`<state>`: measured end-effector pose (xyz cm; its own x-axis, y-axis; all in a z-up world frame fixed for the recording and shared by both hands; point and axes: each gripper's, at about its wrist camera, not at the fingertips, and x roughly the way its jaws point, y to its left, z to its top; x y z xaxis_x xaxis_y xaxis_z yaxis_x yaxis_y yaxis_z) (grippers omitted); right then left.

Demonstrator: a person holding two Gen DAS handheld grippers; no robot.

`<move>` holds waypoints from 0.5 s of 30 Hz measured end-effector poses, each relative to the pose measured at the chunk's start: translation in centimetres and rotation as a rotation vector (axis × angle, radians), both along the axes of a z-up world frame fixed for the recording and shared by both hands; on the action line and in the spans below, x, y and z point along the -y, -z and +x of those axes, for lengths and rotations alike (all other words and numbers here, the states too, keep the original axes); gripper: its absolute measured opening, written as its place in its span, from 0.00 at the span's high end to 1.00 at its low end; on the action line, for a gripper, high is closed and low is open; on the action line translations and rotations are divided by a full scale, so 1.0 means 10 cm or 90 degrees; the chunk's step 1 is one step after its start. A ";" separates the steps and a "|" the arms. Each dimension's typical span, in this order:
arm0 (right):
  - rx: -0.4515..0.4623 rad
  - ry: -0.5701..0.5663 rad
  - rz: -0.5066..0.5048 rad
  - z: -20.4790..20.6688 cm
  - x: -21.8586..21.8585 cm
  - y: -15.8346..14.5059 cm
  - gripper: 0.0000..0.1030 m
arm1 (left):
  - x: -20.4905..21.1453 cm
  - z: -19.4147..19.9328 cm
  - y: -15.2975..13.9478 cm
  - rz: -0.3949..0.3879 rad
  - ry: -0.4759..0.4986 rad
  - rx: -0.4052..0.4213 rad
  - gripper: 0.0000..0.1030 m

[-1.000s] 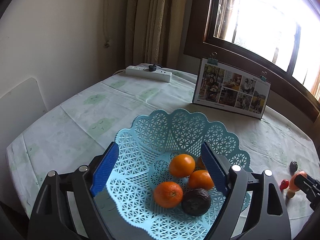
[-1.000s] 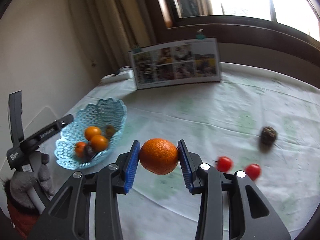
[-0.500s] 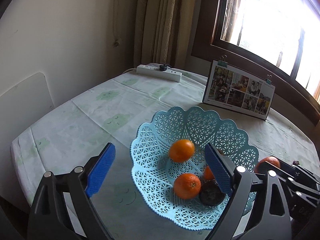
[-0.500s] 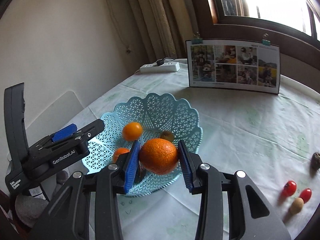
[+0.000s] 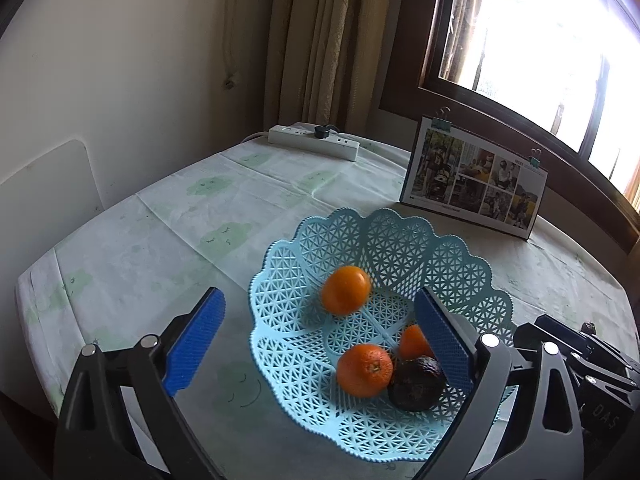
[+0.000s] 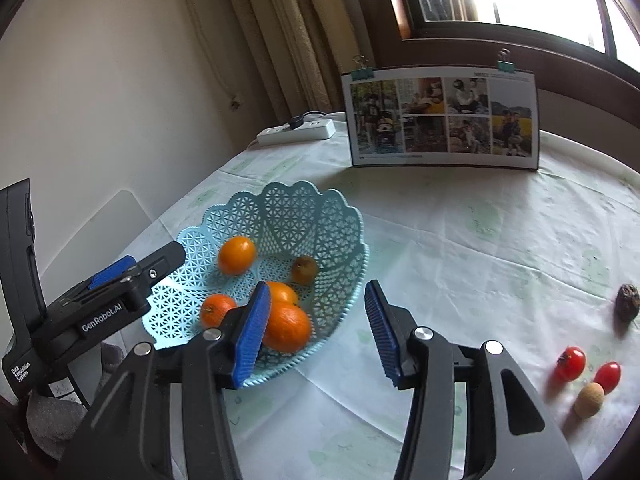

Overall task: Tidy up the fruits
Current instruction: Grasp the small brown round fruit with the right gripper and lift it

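**Operator:** What is the tool status?

**Manual:** Right tool (image 6: 316, 330) is spread and empty. The orange (image 6: 287, 327) lies in the basket (image 6: 340, 216), lower centre of frame. Left tool (image 5: 320, 340) is also spread.

**Operator:** What next?

**Manual:** Lift clear of the rim, then approach the tomatoes (image 6: 570, 364) at lower right on the worktop (image 6: 460, 248).

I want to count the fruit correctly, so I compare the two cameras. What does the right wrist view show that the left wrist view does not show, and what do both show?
Only the right wrist view: two red tomatoes, a small tan fruit, and a small brown fruit inside the basket.

Only the left wrist view: a dark avocado in the basket.

Both views: the blue basket with oranges, the photo board, the power strip, and a dark wrinkled fruit on the cloth. Both tongs, left and right, are open.
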<state>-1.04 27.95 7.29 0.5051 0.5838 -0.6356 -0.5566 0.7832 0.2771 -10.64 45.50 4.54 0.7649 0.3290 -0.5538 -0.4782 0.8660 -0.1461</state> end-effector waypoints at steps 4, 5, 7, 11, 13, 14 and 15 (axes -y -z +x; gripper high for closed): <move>-0.011 0.019 0.001 0.02 0.18 0.04 0.51 | 0.10 0.04 -0.01 0.007 0.010 -0.001 0.06; -0.013 0.027 0.001 0.03 0.24 0.05 0.51 | 0.11 0.06 -0.01 0.007 0.013 -0.001 0.06; -0.015 0.039 0.002 0.04 0.33 0.06 0.50 | 0.17 0.08 -0.02 0.009 0.019 -0.003 0.06; -0.017 0.068 0.003 0.07 0.56 0.07 0.50 | 0.29 0.13 -0.04 0.015 0.034 -0.005 0.06; -0.017 0.085 0.002 0.07 0.70 0.08 0.50 | 0.34 0.16 -0.05 0.017 0.040 -0.005 0.05; -0.020 0.095 0.003 0.08 0.78 0.09 0.50 | 0.37 0.17 -0.05 0.018 0.044 -0.005 0.05; -0.023 0.104 0.004 0.09 0.85 0.09 0.50 | 0.40 0.18 -0.06 0.020 0.048 -0.005 0.05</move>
